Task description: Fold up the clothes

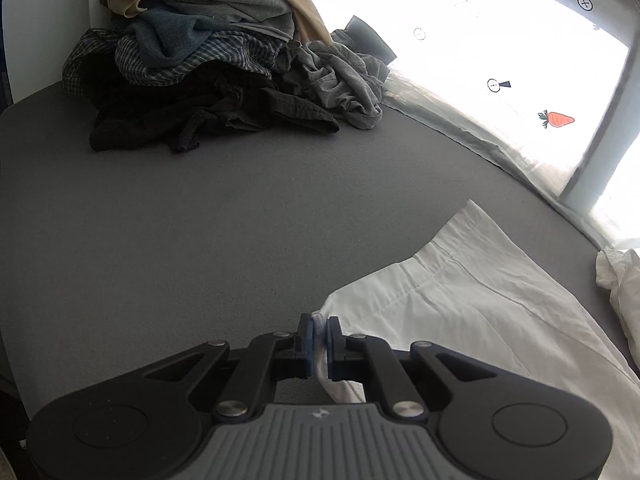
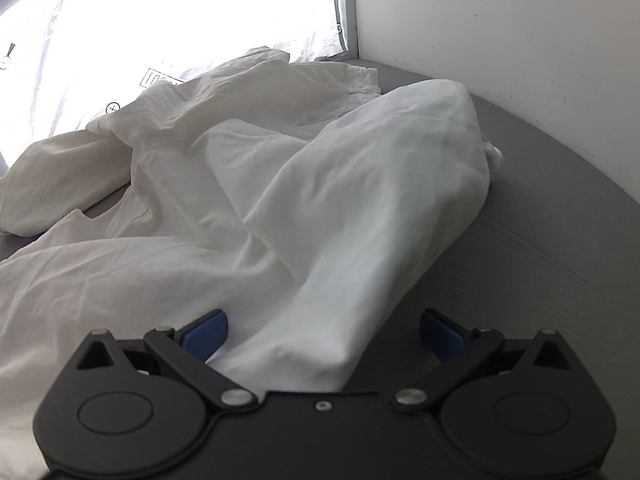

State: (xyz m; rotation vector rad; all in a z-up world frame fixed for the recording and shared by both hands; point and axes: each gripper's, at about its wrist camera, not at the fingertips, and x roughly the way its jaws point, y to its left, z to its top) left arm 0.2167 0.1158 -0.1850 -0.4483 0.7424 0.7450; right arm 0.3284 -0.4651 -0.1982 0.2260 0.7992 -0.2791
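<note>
A white garment (image 1: 460, 300) lies spread on the grey surface (image 1: 200, 220) at the lower right of the left wrist view. My left gripper (image 1: 319, 326) is shut on its near corner, with a fold of white cloth pinched between the blue pads. In the right wrist view the same white garment (image 2: 320, 200) is rumpled, and one lifted fold runs down between the fingers of my right gripper (image 2: 324, 332). Its jaws stand wide apart, and the blue pads (image 2: 206, 336) do not press on the cloth.
A heap of dark, checked, grey and beige clothes (image 1: 208, 60) sits at the far left of the surface. A bright curtain with carrot prints (image 1: 556, 119) hangs behind it. A white wall (image 2: 500, 40) borders the right side. Another bit of white cloth (image 1: 618, 276) lies at the right edge.
</note>
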